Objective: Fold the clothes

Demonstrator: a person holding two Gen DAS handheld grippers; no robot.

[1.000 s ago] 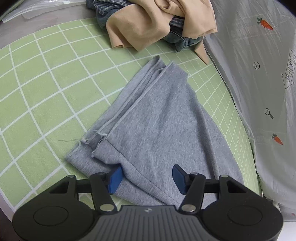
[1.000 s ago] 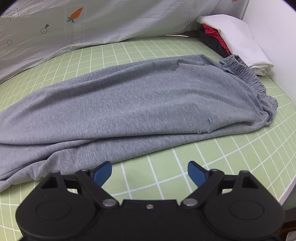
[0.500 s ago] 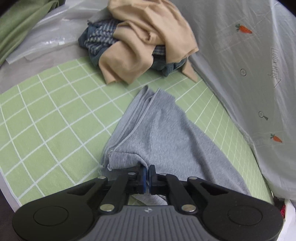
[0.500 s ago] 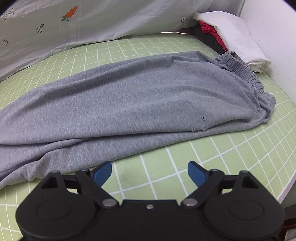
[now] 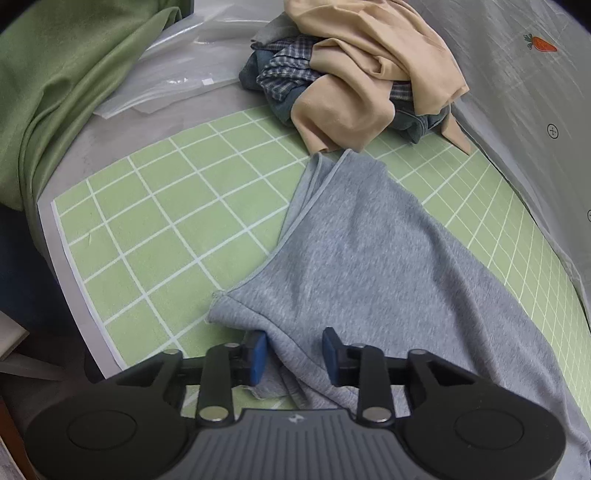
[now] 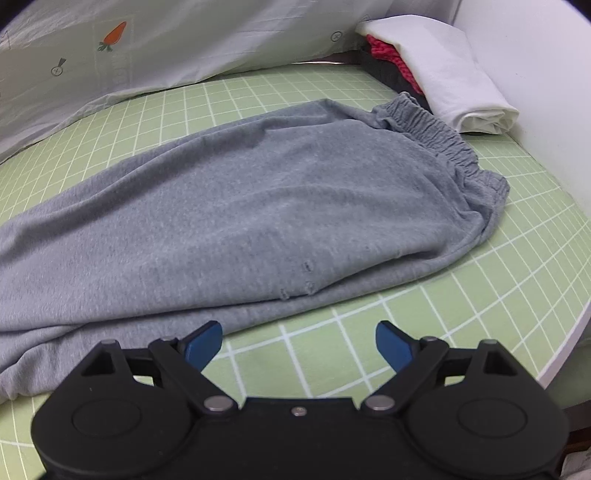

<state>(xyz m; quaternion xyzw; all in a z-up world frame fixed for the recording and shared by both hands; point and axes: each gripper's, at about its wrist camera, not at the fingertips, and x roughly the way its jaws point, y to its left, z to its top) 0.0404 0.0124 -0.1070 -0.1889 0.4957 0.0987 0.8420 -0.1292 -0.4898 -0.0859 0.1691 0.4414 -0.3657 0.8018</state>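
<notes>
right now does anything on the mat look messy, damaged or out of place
Yes. The grey sweatpants lie unevenly, hem end bunched between the open left gripper fingers. A crumpled pile of clothes sits unfolded at the green mat far edge. No visible damage.

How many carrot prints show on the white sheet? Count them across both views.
2 in sight: one carrot print at the upper right of the left wrist view, one carrot print at the upper left of the right wrist view. They might be the same print; folds may hide others.
</notes>
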